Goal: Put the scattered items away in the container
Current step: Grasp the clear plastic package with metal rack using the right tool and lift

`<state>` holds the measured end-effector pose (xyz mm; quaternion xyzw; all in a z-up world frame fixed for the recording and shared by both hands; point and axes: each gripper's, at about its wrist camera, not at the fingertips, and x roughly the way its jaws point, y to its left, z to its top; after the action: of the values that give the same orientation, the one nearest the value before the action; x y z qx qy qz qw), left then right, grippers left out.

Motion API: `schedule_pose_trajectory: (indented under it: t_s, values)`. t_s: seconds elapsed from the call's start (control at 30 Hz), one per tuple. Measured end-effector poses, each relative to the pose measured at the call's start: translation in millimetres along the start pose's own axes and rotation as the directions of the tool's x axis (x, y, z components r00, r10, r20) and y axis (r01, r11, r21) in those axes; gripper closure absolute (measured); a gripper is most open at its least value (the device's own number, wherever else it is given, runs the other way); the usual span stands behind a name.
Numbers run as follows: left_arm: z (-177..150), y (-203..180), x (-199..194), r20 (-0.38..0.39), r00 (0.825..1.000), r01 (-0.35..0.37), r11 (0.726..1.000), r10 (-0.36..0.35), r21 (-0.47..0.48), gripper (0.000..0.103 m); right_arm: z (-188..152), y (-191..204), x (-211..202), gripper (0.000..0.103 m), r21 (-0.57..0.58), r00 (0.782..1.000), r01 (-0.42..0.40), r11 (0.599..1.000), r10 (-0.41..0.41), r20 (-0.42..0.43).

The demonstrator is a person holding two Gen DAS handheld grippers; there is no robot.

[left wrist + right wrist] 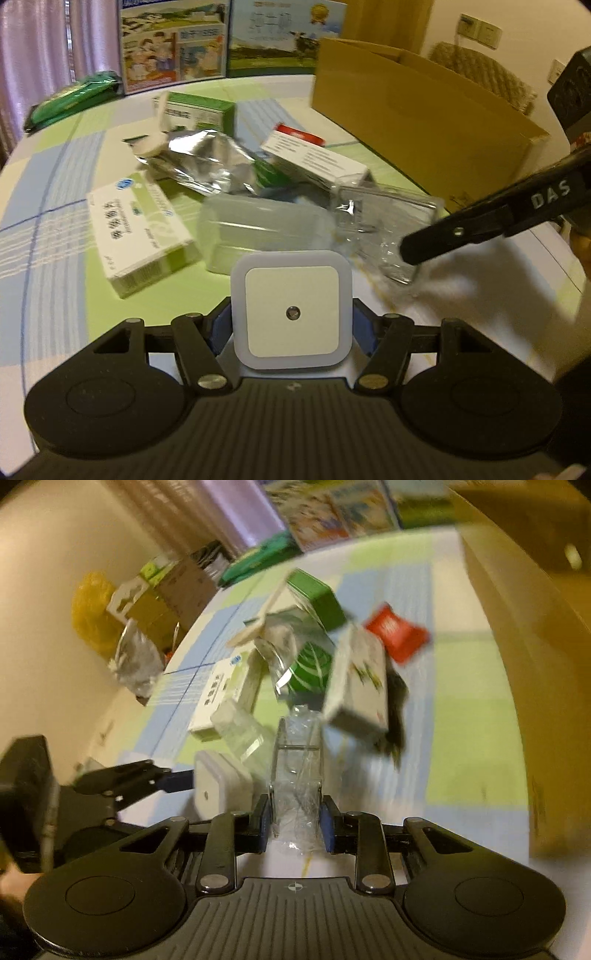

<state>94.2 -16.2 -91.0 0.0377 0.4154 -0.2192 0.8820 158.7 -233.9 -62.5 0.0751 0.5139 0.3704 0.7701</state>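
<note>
My left gripper (291,321) is shut on a white square night light (291,309), which also shows at the left of the right wrist view as the night light (218,784). My right gripper (297,821) is shut on a clear plastic package (297,771); in the left wrist view that clear package (384,225) lies to the right, with the right gripper's black finger (458,232) on it. The brown cardboard box (417,122) stands at the back right. Scattered medicine boxes, a foil pouch (207,162) and a translucent case (258,229) lie between.
A green-and-white medicine box (136,229) lies left of the night light, a red-and-white box (314,155) further back. Printed cartons (173,44) stand along the far table edge, with a green packet (74,99) at the far left. The right wrist view is motion-blurred.
</note>
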Motion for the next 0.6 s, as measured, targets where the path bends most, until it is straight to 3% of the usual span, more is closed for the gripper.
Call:
schedule_pose_trajectory:
  t_s: [0.1, 0.17, 0.23, 0.37, 0.47, 0.6]
  values:
    - [-2.6, -8.6, 0.3, -0.007, 1.0, 0.003, 1.0, -0.003, 0.031, 0.042, -9.0, -3.4, -13.5, 0.071, -0.015, 0.995, 0.095, 0.995, -0.095, 0.004]
    - [-4.0, -12.8, 0.0, -0.008, 1.0, 0.001, 0.999, 0.0, 0.045, 0.042, -14.6, 6.5, -21.6, 0.053, -0.116, 0.979, 0.204, 0.972, -0.201, 0.039]
    - [-4.9, -14.9, -0.3, -0.008, 1.0, -0.005, 0.999, 0.005, 0.052, 0.042, -21.4, 16.3, -29.2, 0.023, -0.193, 0.968, 0.25, 0.949, -0.239, 0.076]
    - [-5.6, -16.0, -0.4, -0.003, 1.0, -0.012, 0.998, 0.012, 0.063, 0.042, -35.6, 34.7, -29.6, 0.016, -0.388, 0.948, 0.316, 0.866, -0.272, 0.164]
    - [-5.6, -17.3, -0.4, -0.001, 1.0, -0.017, 0.997, 0.017, 0.079, 0.042, -42.9, 35.8, -14.0, 0.015, -0.49, 0.943, 0.334, 0.805, -0.291, 0.164]
    - [-5.5, -17.6, -0.1, 0.002, 1.0, -0.017, 0.996, 0.017, 0.083, 0.042, -46.5, 23.9, 5.2, 0.015, -0.561, 0.949, 0.311, 0.767, -0.286, 0.135]
